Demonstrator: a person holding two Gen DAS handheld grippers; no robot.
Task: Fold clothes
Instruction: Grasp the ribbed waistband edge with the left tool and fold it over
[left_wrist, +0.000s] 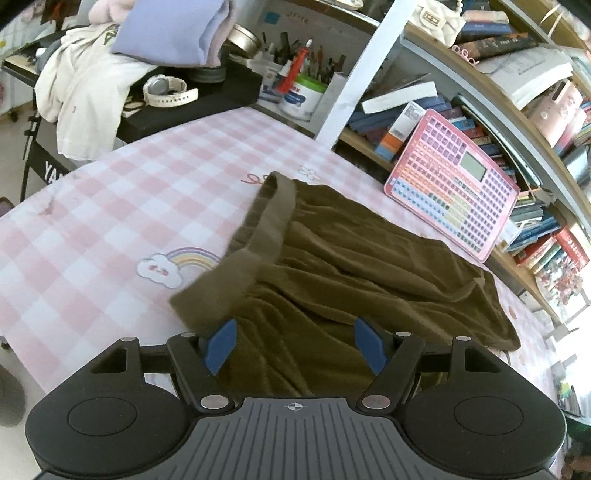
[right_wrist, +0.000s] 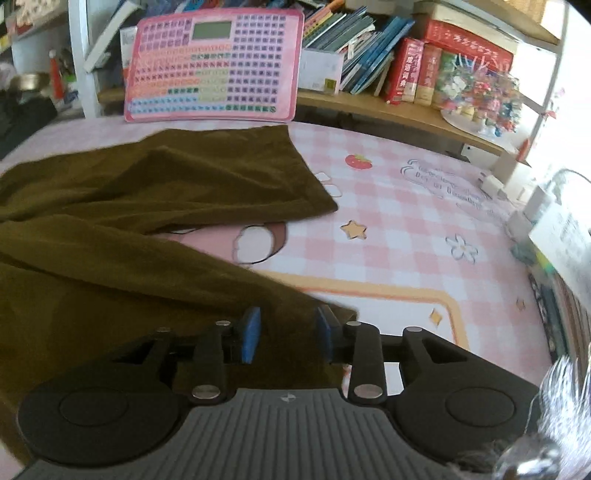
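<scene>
An olive-brown pair of shorts (left_wrist: 369, 273) lies spread on the pink checked tablecloth (left_wrist: 110, 206), in front of the pink keyboard toy (left_wrist: 452, 184) that leans against the bookshelf (left_wrist: 509, 122). The waistband (left_wrist: 269, 221) lies on the side away from the toy, towards the pile of pale clothes (left_wrist: 88, 85) at the table's far end.

The left gripper (left_wrist: 295, 345) hovers over the cloth near the waistband end, its jaws spread wide with only the fabric surface showing between the blue pads (left_wrist: 221, 345); nothing is pinched.

From the right wrist view, one leg of the shorts (right_wrist: 207, 177) stretches up to the keyboard toy (right_wrist: 214, 62), while the other leg's hem runs under the right gripper (right_wrist: 286, 334). Its jaws stand apart, and the hem corner lies in the gap between the pads (right_wrist: 251, 334), unclamped.
</scene>
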